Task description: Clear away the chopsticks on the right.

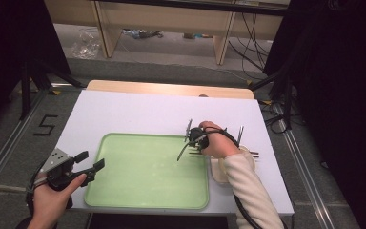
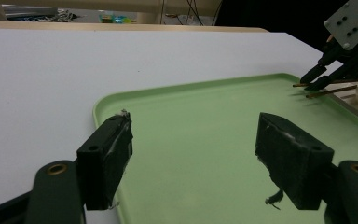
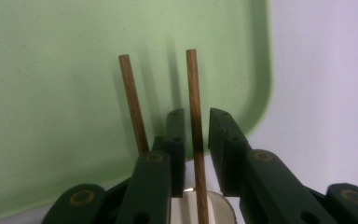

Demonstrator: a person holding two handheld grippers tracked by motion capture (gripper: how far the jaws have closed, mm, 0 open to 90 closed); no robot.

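High view: left gripper (image 1: 89, 164) lower left of frame, jaws wide apart, holding nothing, just off green tray (image 1: 124, 191). Right gripper (image 1: 190, 143) right of centre, at tray's right edge, over chopsticks (image 1: 253, 153) resting on pale bowl (image 1: 218, 171).

Left gripper view: jaws gaping over tray (image 2: 205, 121); right gripper (image 2: 318, 78) upper right, tips at chopsticks (image 2: 328, 93).

Right gripper view: jaws narrowly parted around one chopstick (image 3: 195, 112), whether gripped unclear; second chopstick (image 3: 133, 105) just left, outside jaws.

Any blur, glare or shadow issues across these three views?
High view: dim and soft, dark at both sides, no glare on the tray. Left gripper view: near tongs blurred, tray rim sharp. Right gripper view: chopsticks cast soft shadows on the tray; tongs slightly soft.
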